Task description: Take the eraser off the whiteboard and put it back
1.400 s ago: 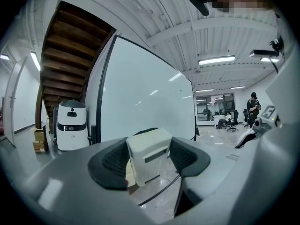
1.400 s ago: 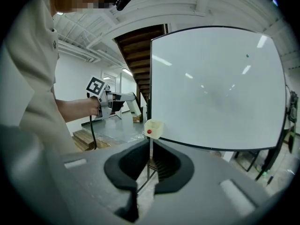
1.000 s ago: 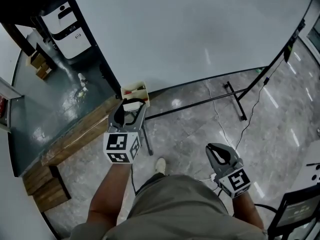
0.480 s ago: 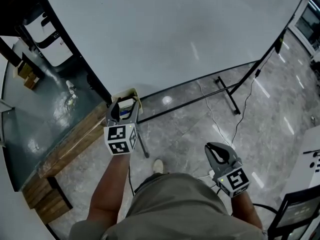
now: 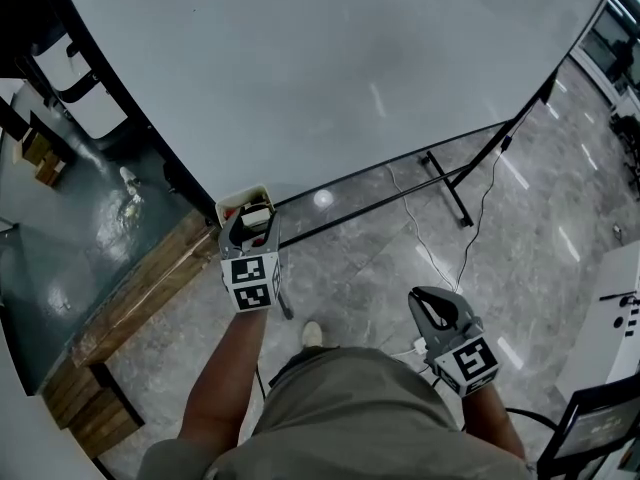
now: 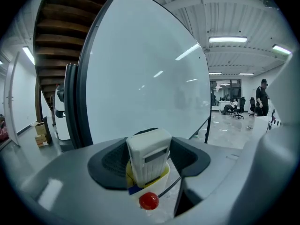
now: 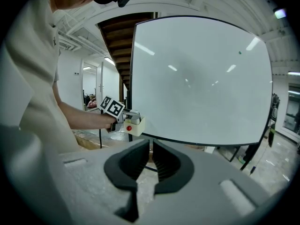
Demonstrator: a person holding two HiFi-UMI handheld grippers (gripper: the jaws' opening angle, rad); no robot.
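Note:
A white eraser [image 6: 149,156] stands upright between the pads of my left gripper [image 6: 150,149], which is shut on it. Its lower end sits in the cream tray box [image 6: 161,184] at the whiteboard's [image 5: 320,68] lower left corner, beside a red round cap [image 6: 149,201]. In the head view the left gripper [image 5: 250,230] reaches to that box [image 5: 240,204]. My right gripper [image 5: 432,306] hangs low near the person's right hip, far from the board, its jaws together and empty. The right gripper view shows its own pads [image 7: 140,161] close and the left gripper [image 7: 125,121] at the box.
The whiteboard's black stand legs [image 5: 440,183] and a cable [image 5: 470,238] cross the grey tiled floor. A wooden bench [image 5: 140,288] lies at left beside a dark wet-looking floor strip. A white cabinet [image 5: 615,318] stands at right. People sit at desks far off [image 6: 232,108].
The left gripper has sunk with the eraser from just in front of the tray box down to it. The right gripper has barely moved.

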